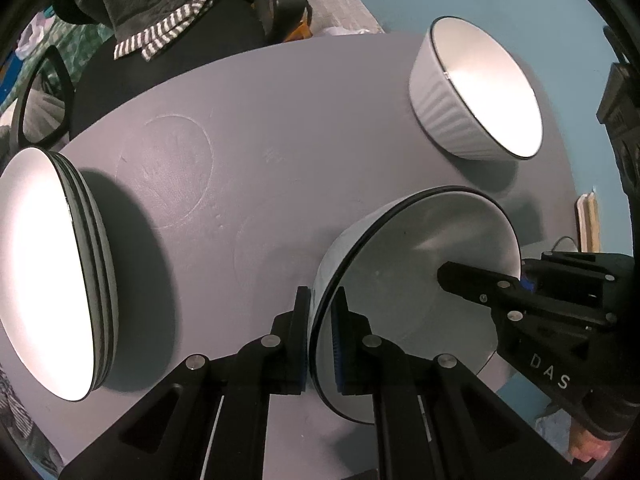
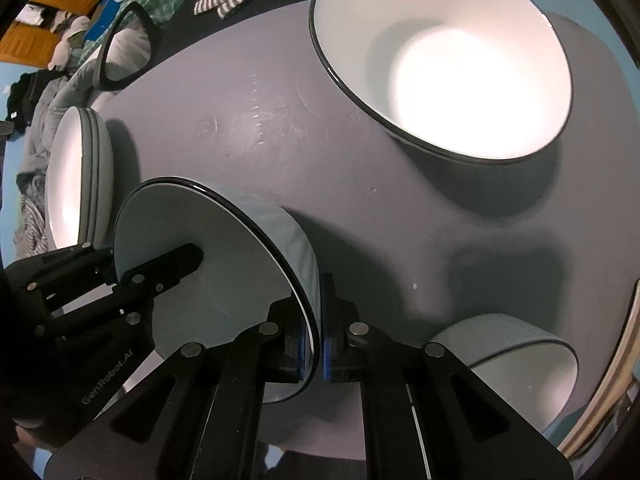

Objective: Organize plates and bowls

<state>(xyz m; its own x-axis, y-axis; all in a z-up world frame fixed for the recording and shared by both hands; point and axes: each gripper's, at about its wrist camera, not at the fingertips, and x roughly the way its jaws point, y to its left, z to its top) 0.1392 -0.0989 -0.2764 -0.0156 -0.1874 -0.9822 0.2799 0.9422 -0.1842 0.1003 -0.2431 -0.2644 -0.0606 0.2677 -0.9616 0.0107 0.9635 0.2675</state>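
Two gripper labels: "DAS" (image 1: 546, 372), "GenRobot.AI" (image 2: 107, 378).

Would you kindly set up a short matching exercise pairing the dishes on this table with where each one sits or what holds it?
Things:
1. stack of plates
2. large white bowl
3. pale blue bowl
4. small bowl

States:
A. gripped at opposite rims by both grippers
B. far side, untouched
C. near right edge, right wrist view only
D. left edge, piled

Pairs: 1-D, 2-B, 3-A, 4-C

Right gripper (image 1: 480, 280) reads "DAS"; left gripper (image 2: 176, 268) "GenRobot.AI".
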